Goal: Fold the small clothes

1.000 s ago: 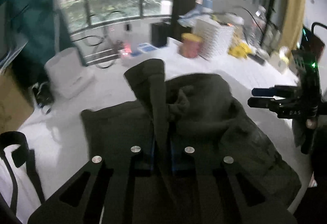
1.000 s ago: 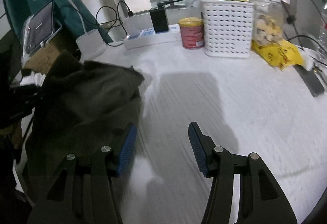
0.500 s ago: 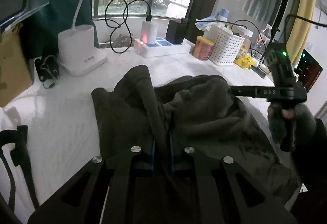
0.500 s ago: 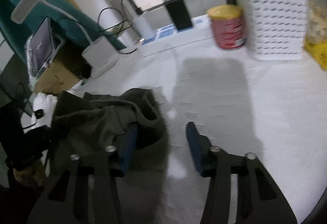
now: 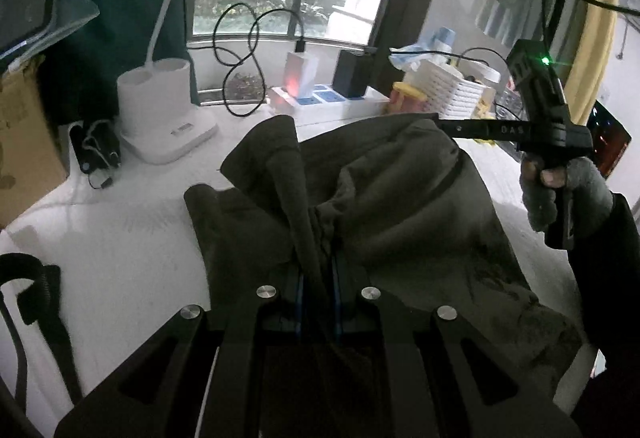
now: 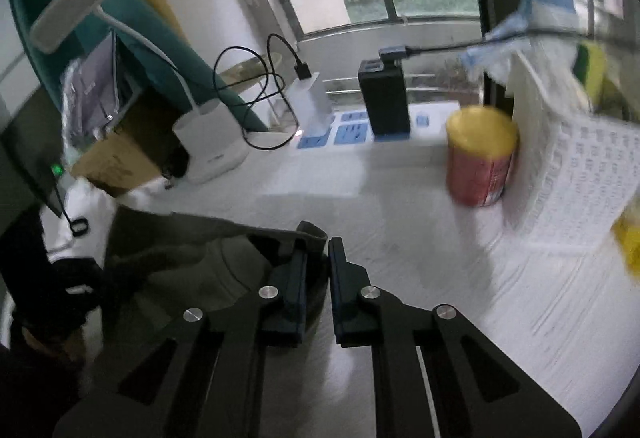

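Left gripper (image 5: 319, 278): jaws clenched on a raised fold of the dark olive garment (image 5: 400, 206), cloth standing toward 12 o'clock. Right gripper (image 6: 318, 258): jaws pinched on the garment's far edge, hem poking out at 12. Garment heaped mid-bench (image 6: 400, 206), half lifted. Step in hand, seemingly: gripping edges for a fold. Next, probably: lift together, carry across, lay flat.

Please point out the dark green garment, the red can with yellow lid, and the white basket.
dark green garment (image 5: 404, 206): left wrist view, bunched middle.
red can (image 6: 478, 178): right wrist view, red side.
white basket (image 6: 576, 178): right wrist view, perforated wall.
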Tool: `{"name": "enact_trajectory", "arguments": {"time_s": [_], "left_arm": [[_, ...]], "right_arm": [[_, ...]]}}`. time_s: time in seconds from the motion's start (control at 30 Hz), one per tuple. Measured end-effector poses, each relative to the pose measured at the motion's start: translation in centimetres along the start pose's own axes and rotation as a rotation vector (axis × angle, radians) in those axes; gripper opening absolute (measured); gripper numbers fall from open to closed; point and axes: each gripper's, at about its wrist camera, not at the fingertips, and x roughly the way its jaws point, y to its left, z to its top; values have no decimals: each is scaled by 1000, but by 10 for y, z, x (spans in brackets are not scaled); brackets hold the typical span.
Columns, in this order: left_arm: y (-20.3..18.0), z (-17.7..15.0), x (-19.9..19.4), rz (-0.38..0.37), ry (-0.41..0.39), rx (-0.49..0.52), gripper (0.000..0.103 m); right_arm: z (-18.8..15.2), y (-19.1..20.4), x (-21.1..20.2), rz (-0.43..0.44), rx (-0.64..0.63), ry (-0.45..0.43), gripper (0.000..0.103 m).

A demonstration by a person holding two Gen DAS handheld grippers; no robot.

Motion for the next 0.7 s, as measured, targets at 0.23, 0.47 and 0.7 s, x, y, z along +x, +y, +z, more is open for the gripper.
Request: {"name": "enact_trajectory", "arguments": {"time_s": [0.23,0.47,0.7], "left_arm": [[22,-1,15,2,48,-100,16],[30,10,-3,125,-33,-124,19],[16,19,-1,98,-39,-40,28]], "right_arm": [[-9,-28,7,-181,48,-15,11],[-20,-21,-12,-71,49,-12,45],[-26,-15,1,37,97,25,50]]}}
